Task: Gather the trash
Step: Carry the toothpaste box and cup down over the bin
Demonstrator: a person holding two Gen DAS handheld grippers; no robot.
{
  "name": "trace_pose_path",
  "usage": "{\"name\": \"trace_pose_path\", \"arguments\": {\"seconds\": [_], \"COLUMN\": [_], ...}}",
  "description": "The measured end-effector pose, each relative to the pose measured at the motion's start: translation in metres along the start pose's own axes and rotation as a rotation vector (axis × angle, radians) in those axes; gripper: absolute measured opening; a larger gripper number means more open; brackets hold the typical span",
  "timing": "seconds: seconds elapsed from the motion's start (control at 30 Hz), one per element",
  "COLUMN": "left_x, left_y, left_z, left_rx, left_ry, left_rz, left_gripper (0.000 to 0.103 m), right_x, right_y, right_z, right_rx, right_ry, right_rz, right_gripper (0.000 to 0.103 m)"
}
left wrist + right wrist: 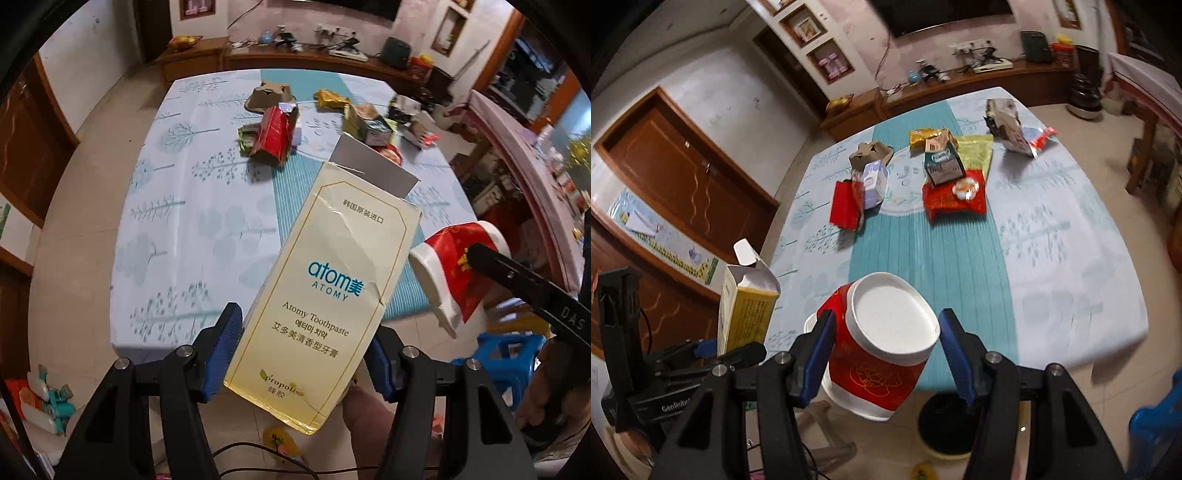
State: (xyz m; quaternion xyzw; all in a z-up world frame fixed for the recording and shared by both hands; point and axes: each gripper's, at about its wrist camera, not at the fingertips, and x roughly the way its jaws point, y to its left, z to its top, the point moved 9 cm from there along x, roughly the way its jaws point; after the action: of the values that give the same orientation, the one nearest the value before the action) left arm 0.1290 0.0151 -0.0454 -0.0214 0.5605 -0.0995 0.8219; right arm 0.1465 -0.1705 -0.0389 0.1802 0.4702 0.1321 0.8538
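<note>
Nearest, the left gripper (pixel 303 354) has its jaws clamped on a pale yellow cardboard toothpaste box (pixel 317 295), and the right gripper (pixel 882 354) grips a red-and-white paper cup (pixel 882 347), both held up off the near edge. Beyond lies the surface (pixel 1052 236) in a light blue tree-print cloth with a teal stripe, crumpled wrappers and cartons (pixel 945 173) scattered at its far end. Further back: beige tile floor (pixel 70 266), a brown wooden door (pixel 683 173) on the left, and a cluttered wooden cabinet (pixel 303 55) along the far wall.

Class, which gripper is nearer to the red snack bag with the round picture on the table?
Right. The right gripper, holding the paper cup, faces the red snack bag more directly; the left gripper, holding the toothpaste box, is farther to its left.
</note>
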Motion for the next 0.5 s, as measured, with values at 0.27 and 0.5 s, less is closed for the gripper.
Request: {"name": "trace_pose_path", "arguments": {"seconds": [0.27,0.5], "left_x": [-0.024,-0.015], "left_y": [0.009,0.005], "left_z": [-0.065,-0.117], "left_rx": [0.068,0.101], "left_ry": [0.002,0.068], "left_rz": [-0.057,-0.117], "left_gripper": [0.061,0.061], "right_x": [-0.038,-0.050], "right_y": [0.029,0.034], "right_z": [-0.079,-0.137], "right_rx": [0.026,0.031], "right_ry": [-0.035,0.024], "right_rz": [-0.058,-0.120], "right_gripper": [0.057,0.057]}}
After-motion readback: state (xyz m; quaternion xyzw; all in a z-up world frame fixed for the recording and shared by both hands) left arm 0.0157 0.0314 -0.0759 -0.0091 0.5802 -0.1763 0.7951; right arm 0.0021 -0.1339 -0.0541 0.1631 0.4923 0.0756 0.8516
